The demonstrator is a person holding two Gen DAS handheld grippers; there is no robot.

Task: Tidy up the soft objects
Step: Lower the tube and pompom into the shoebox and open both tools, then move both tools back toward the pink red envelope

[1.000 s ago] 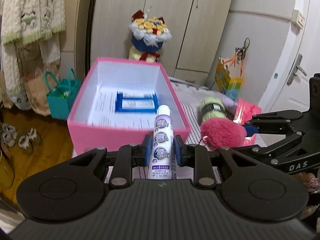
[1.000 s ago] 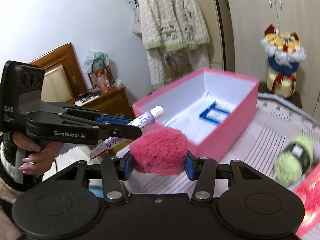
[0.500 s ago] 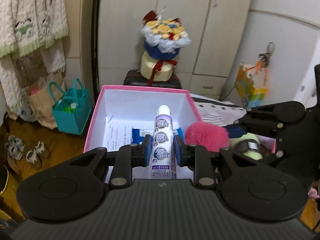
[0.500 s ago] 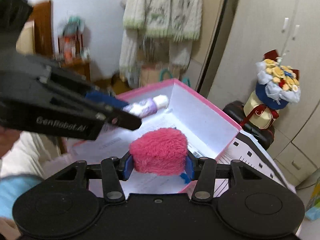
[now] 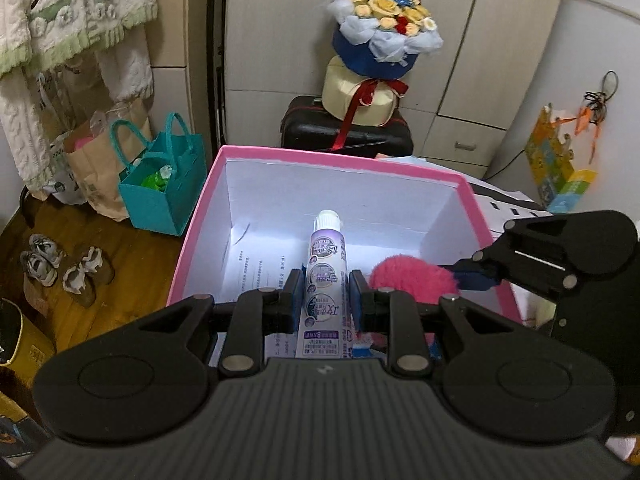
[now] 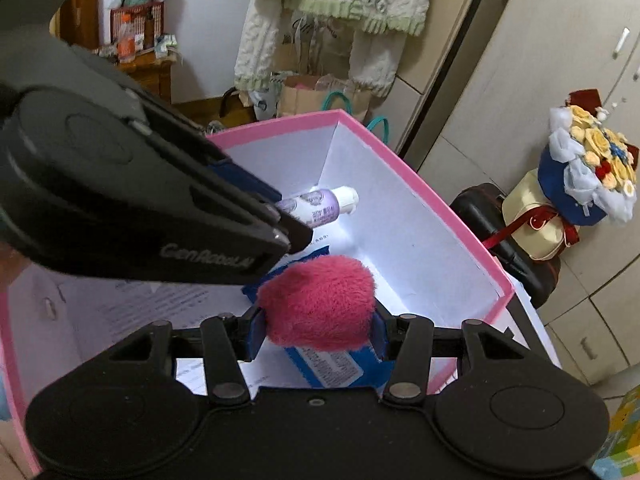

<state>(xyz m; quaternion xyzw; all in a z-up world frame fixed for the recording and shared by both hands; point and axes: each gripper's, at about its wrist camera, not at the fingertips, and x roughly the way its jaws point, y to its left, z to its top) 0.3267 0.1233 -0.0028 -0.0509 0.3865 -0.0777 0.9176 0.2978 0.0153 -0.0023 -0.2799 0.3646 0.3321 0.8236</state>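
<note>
My left gripper is shut on a white and purple tube, cap pointing forward, held over the inside of the pink box. My right gripper is shut on a fluffy pink pom-pom, also above the box's white interior. In the right wrist view the left gripper crosses from the left with the tube sticking out. In the left wrist view the right gripper's fingers enter from the right with the pom-pom. A blue packet lies on the box floor under the pom-pom.
Printed paper lines the box floor. Behind the box stand a black suitcase with a flower bouquet on it and cupboard doors. A teal bag, a paper bag and shoes are on the wooden floor at the left.
Both grippers have moved forward and to the left, from beside the box to over its inside, each still holding its object. The green yarn ball has left both views.
</note>
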